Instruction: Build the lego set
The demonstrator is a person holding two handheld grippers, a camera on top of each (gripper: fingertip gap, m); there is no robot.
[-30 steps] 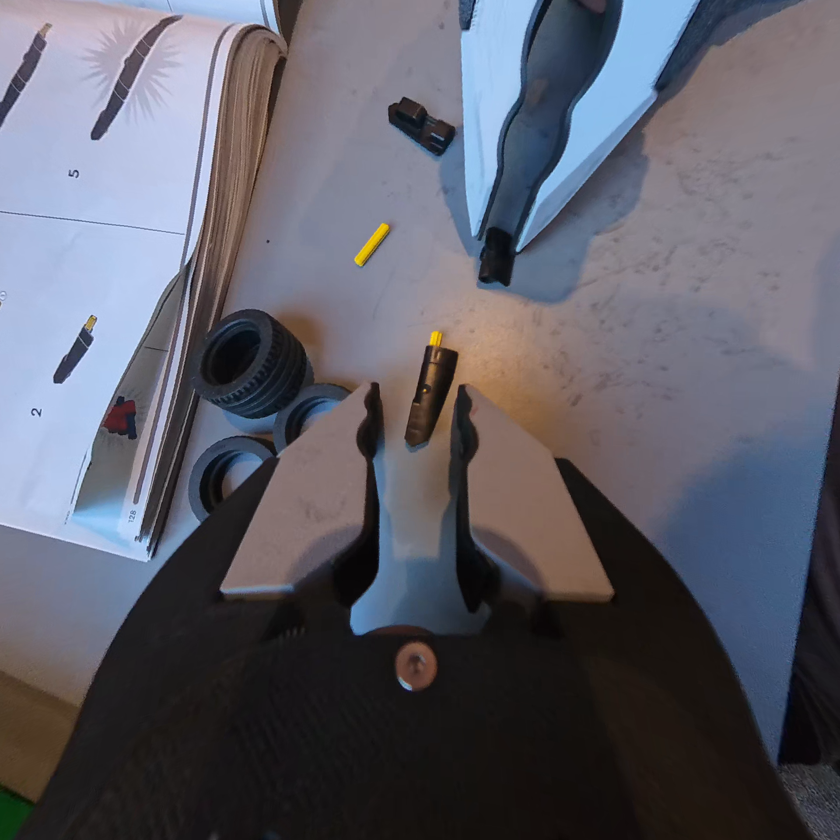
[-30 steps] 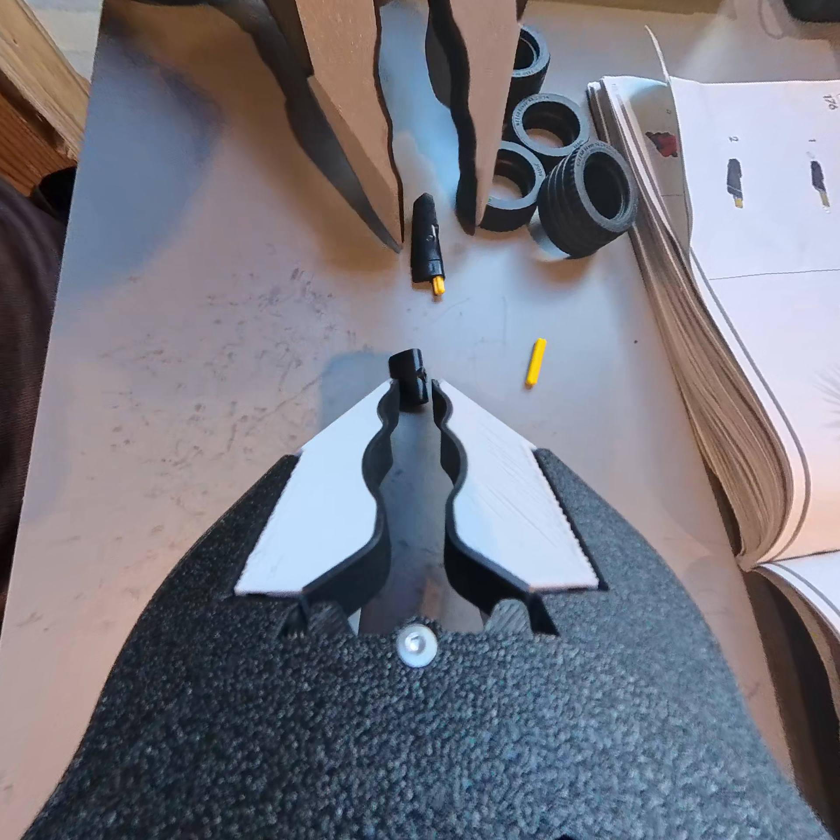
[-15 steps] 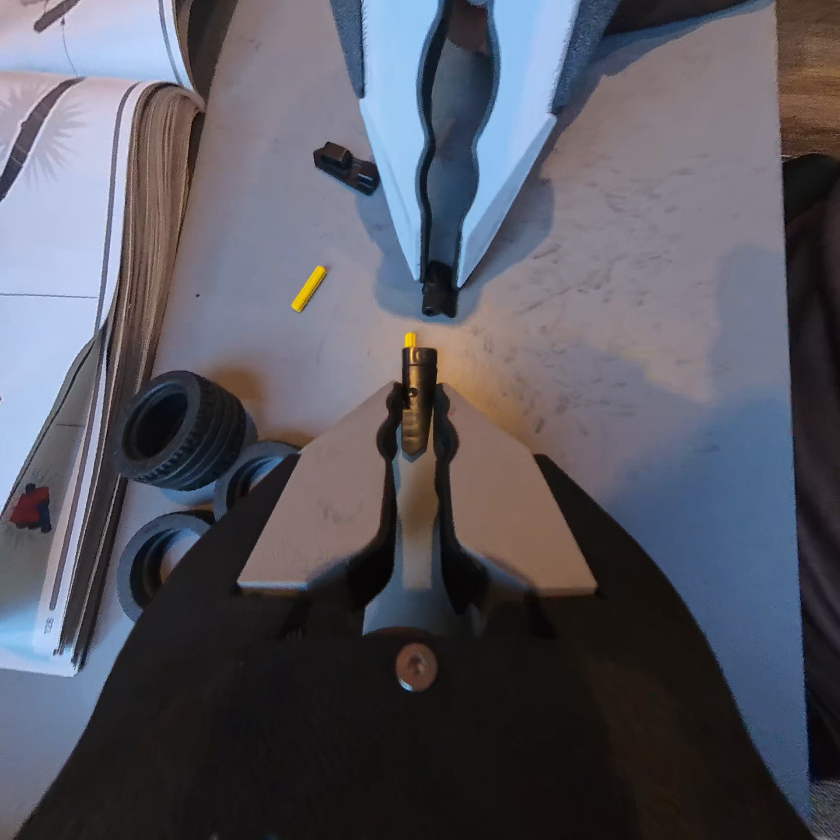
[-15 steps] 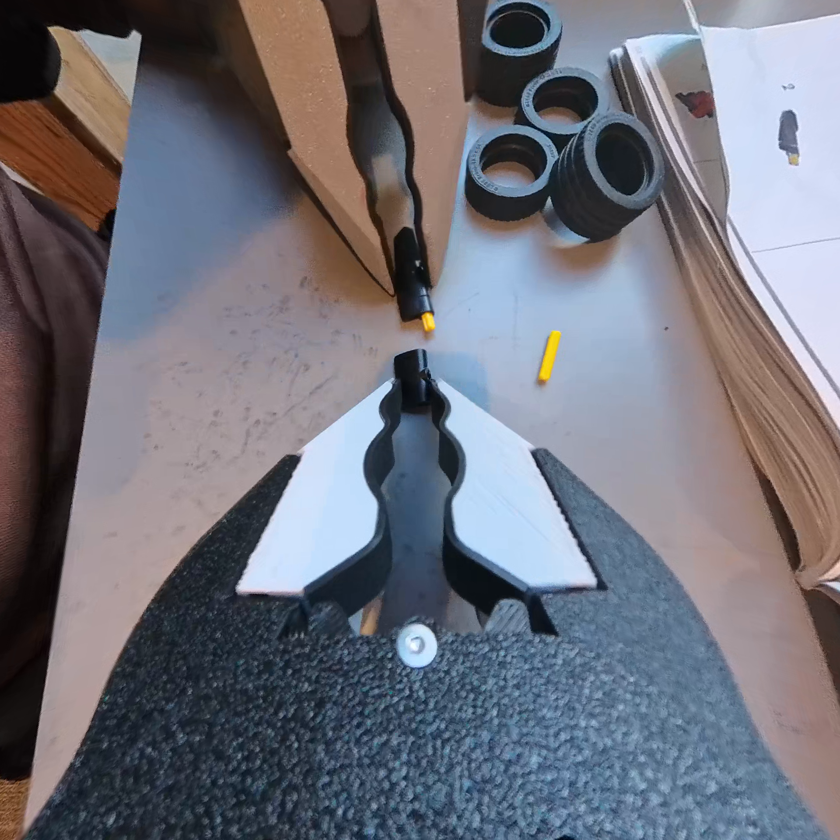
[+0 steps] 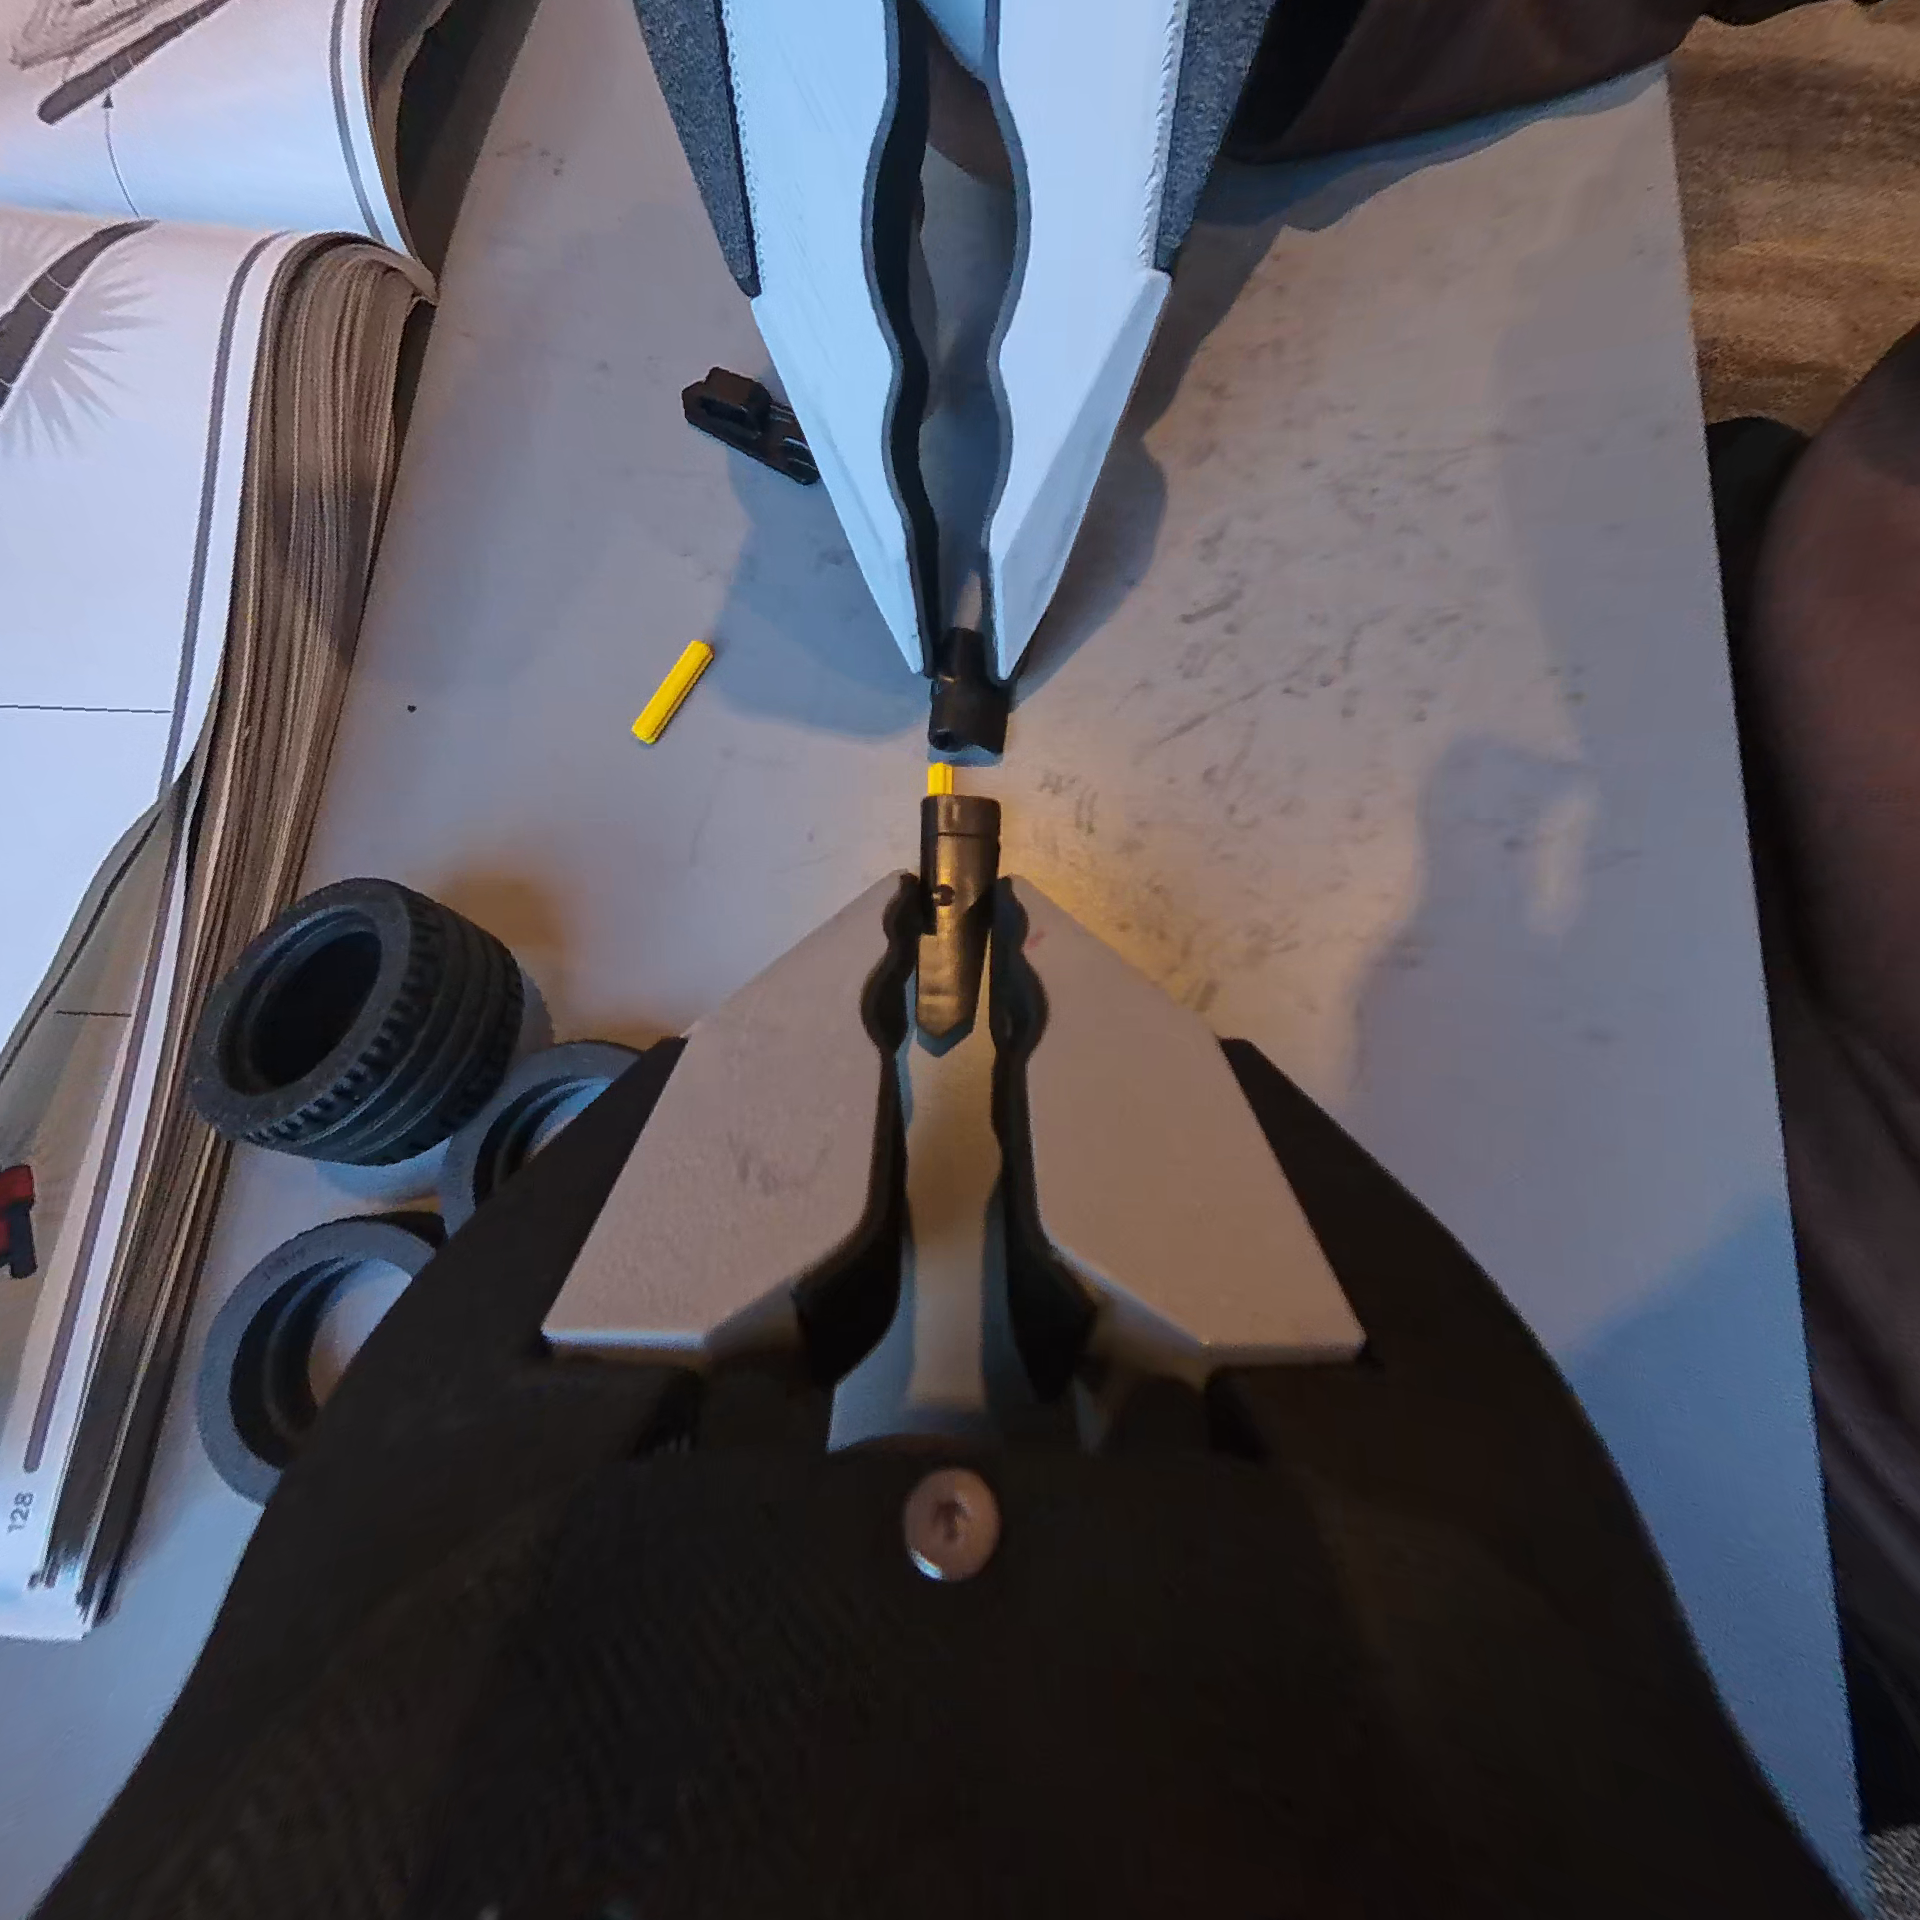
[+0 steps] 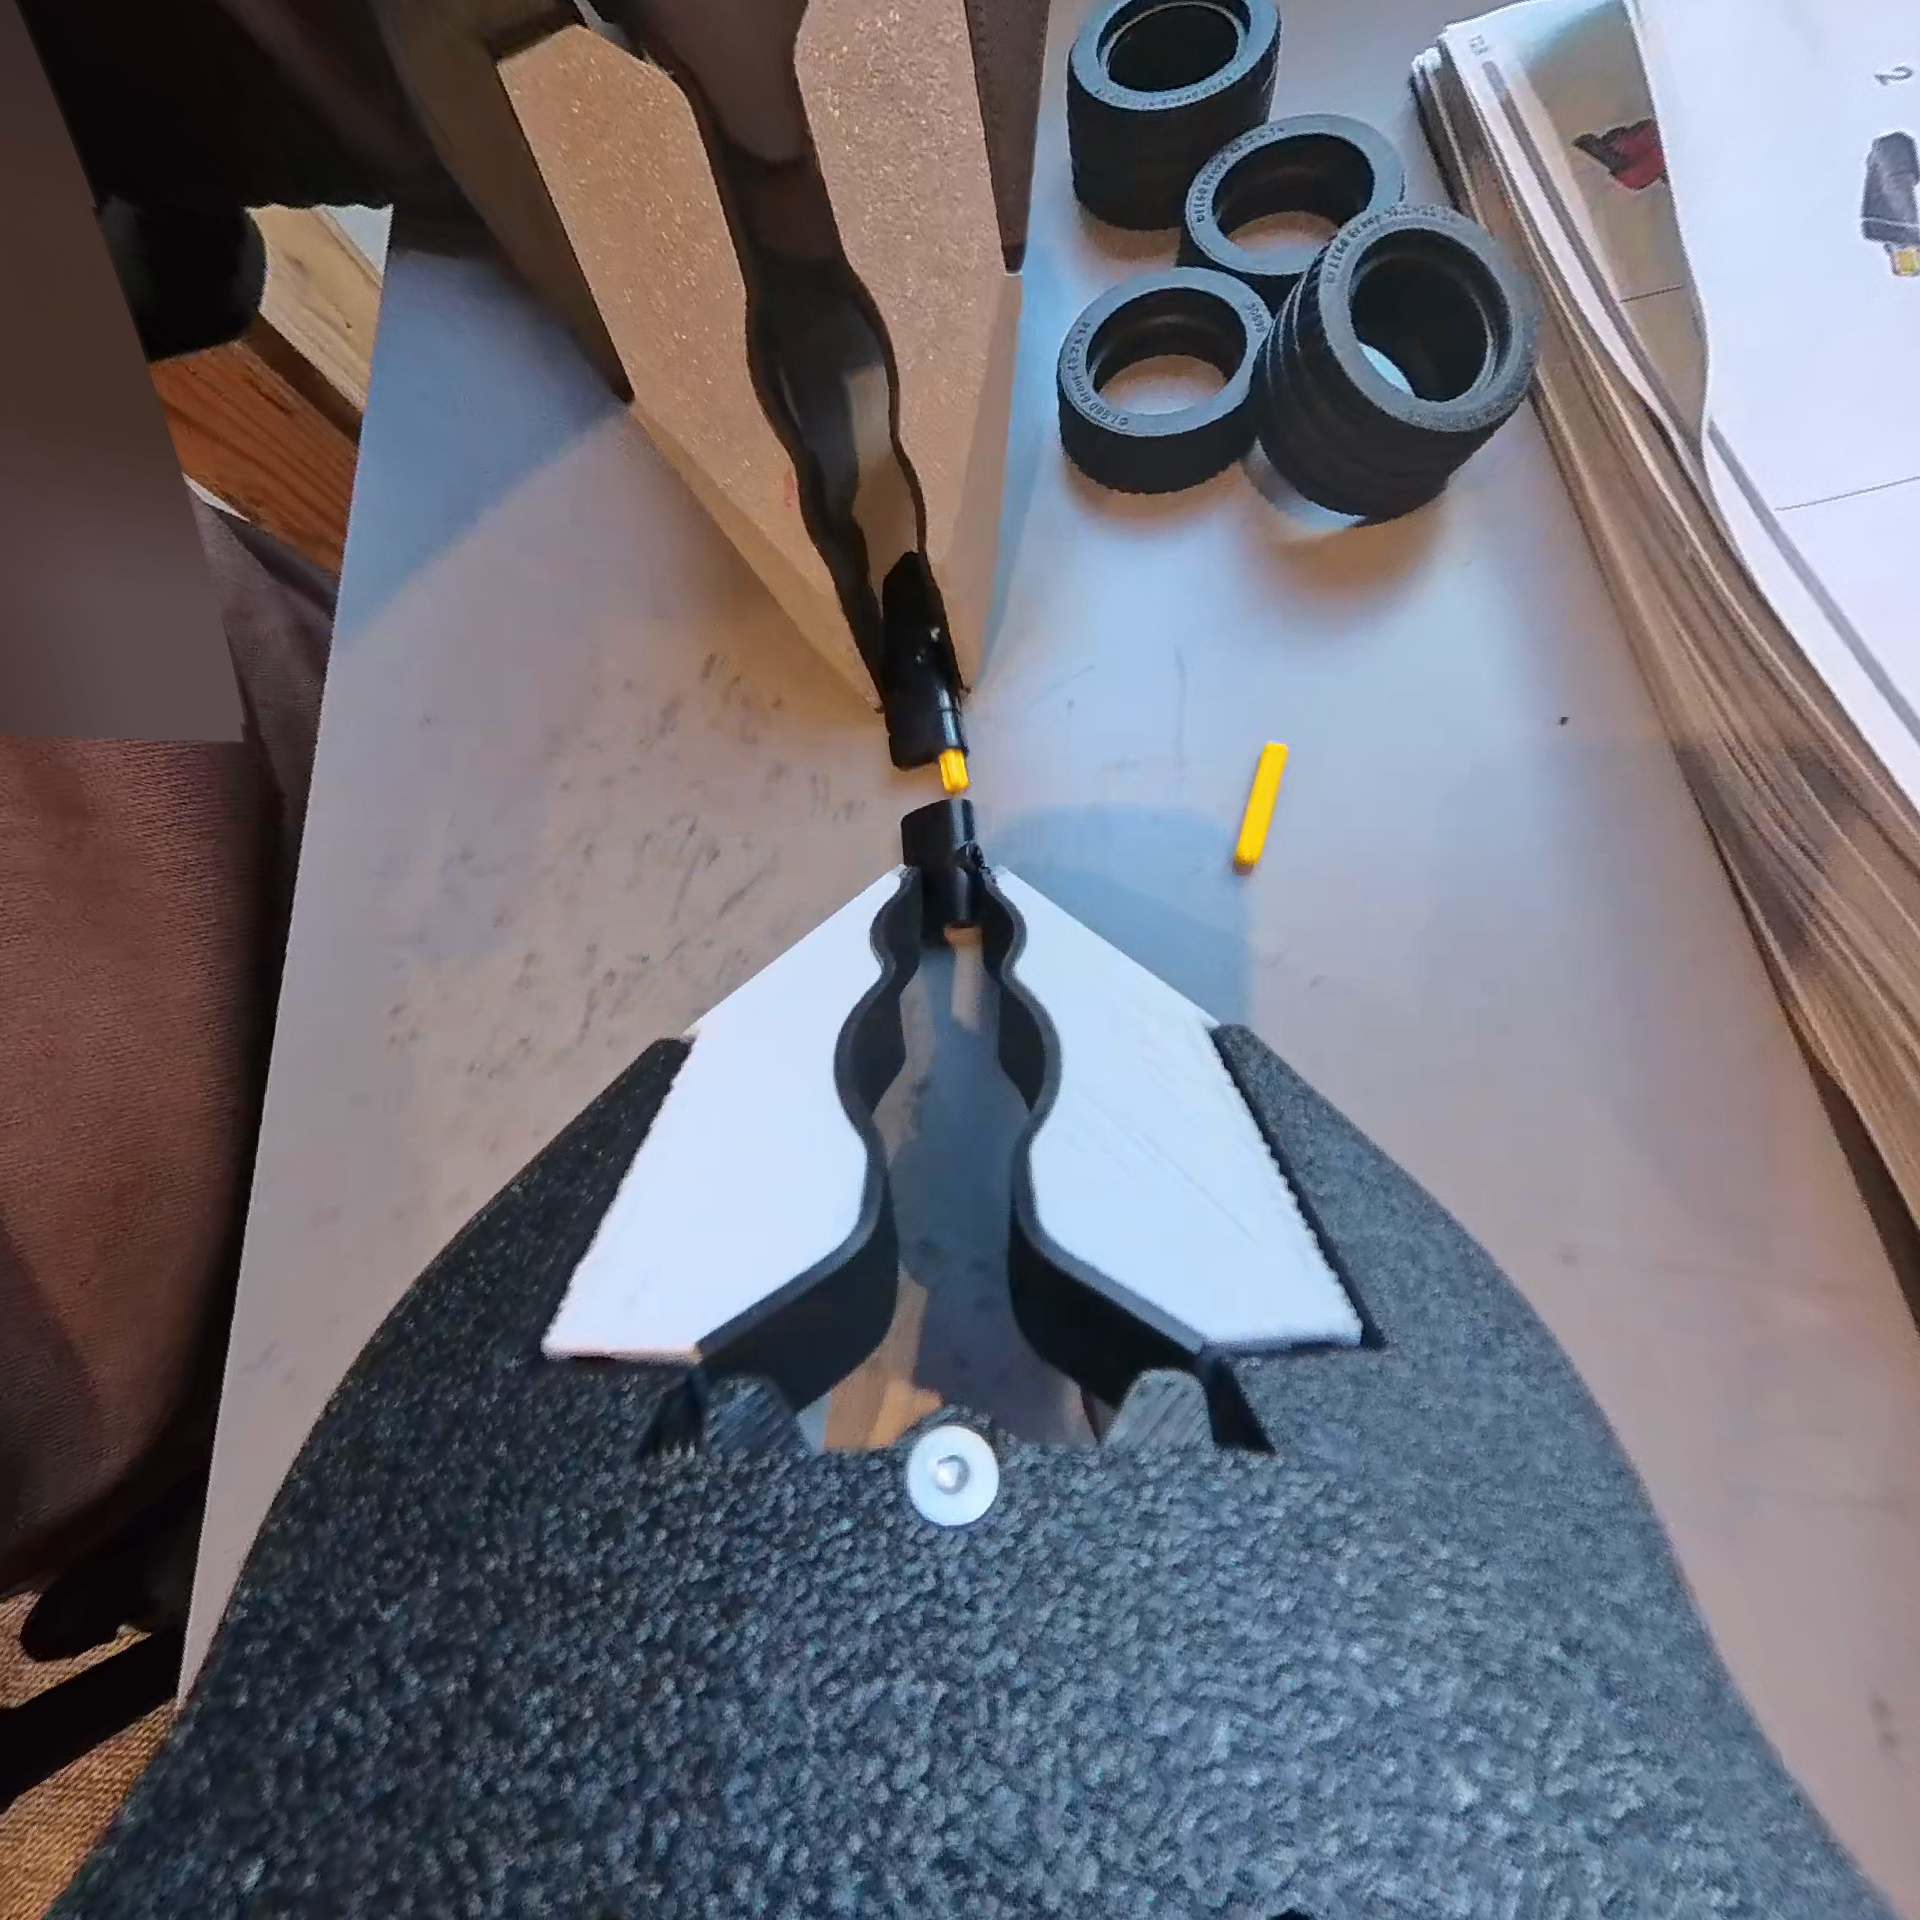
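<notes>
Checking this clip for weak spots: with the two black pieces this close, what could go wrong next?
1. The yellow axle tip and the short black connector still show a small gap; slight misalignment could jam it against the rim.
2. The right gripper grips the connector only at its fingertips, so pushing could twist it loose.

Matt, scuffed grey table (image 5: pixel 1299 540); ribbed rubber tyres (image 6: pixel 1392 364); glossy black plastic piece (image 5: pixel 956 925); paper manual (image 5: pixel 114 644)
</notes>
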